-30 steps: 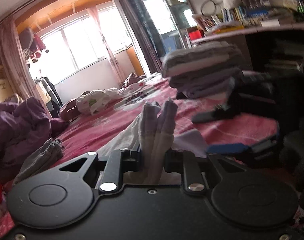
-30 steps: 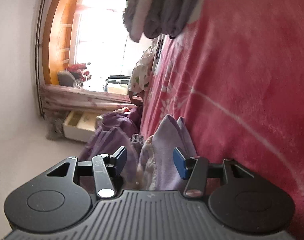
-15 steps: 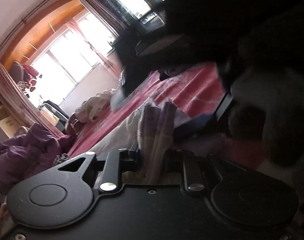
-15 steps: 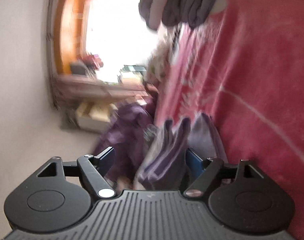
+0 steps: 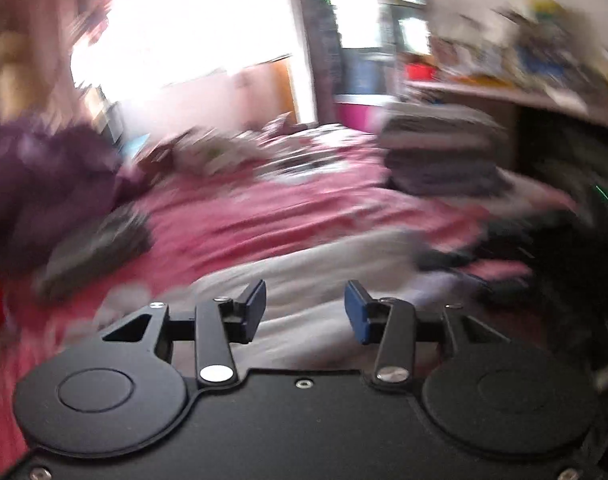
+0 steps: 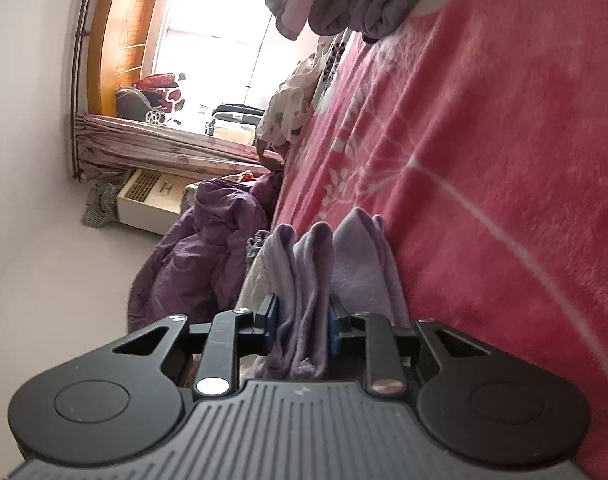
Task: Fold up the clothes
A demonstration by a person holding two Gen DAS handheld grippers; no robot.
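Folds of a soft lilac cotton garment (image 6: pixel 304 280) are standing bunched between the right gripper (image 6: pixel 302 330), whose blue-padded fingers are pinching it just above the pink floral bedspread (image 6: pixel 483 160). Nothing is sitting in the left gripper (image 5: pixel 304 308); its fingers are gaping over pale cloth (image 5: pixel 304 268), blurred.

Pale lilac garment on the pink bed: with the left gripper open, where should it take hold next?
Probably the near free edge of the pale lilac garment lying flat ahead of the open left gripper, coming in low from the front. The right gripper already pinches the bunched folds, so the opposite edge suits. Blur hides the hem.
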